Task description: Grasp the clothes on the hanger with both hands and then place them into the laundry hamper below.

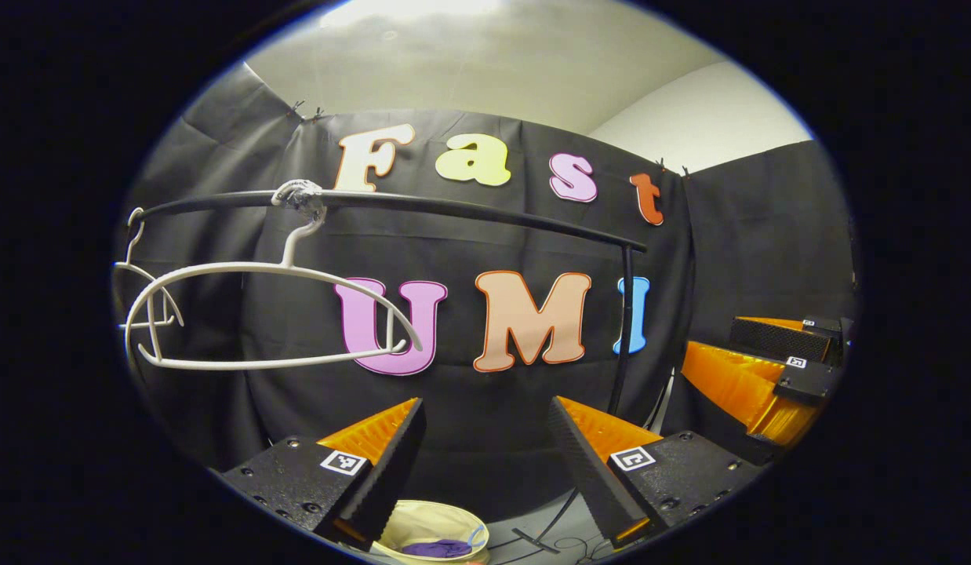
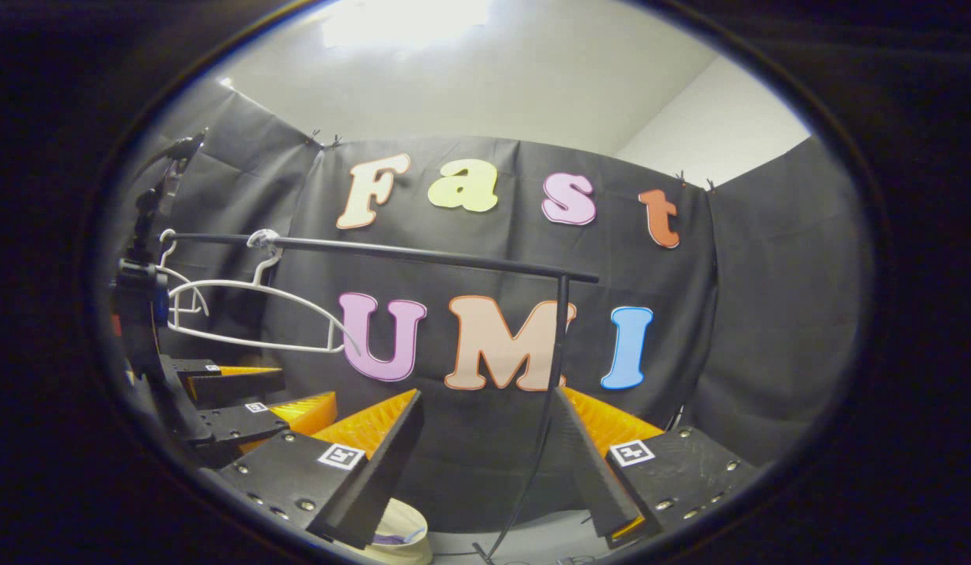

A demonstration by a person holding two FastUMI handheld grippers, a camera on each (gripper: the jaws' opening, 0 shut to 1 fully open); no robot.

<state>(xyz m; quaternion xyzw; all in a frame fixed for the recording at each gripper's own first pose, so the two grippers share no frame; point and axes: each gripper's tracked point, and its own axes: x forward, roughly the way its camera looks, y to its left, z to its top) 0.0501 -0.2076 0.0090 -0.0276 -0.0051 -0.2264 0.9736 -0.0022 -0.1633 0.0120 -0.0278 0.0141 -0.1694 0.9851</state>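
Both claws up at rail height, both spread wide, nothing between the fingers. Left claw (image 1: 485, 455) faces the booth wall w/ the black rail (image 1: 470, 208) above; right claw (image 2: 489, 463) much the same, and it also shows off to the right in the left gripper view.

White hanger (image 1: 242, 314) hangs bare on the rail, no garment on it; a second white hanger (image 1: 144, 298) sits just behind, also bare. Same pair seen in the right gripper view, near hanger (image 2: 250, 318).

Clothes: a purple garment (image 1: 438, 547) lies inside the cream laundry hamper (image 1: 423, 522) below, between and under the left claw's fingers. Hamper rim (image 2: 403, 526) w/ a bit of purple also at the bottom of the right gripper view.

Judgement: placing step looks done — garment in hamper, hanger empty, both claws let go. Task prob. complete or v. near it.

Next move, if any: pull both claws back clear of rail and upright pole (image 2: 560, 345), w/o snagging the hangers. Can't tell whether any cloth hangs over the hamper rim; most of the hamper is hidden.
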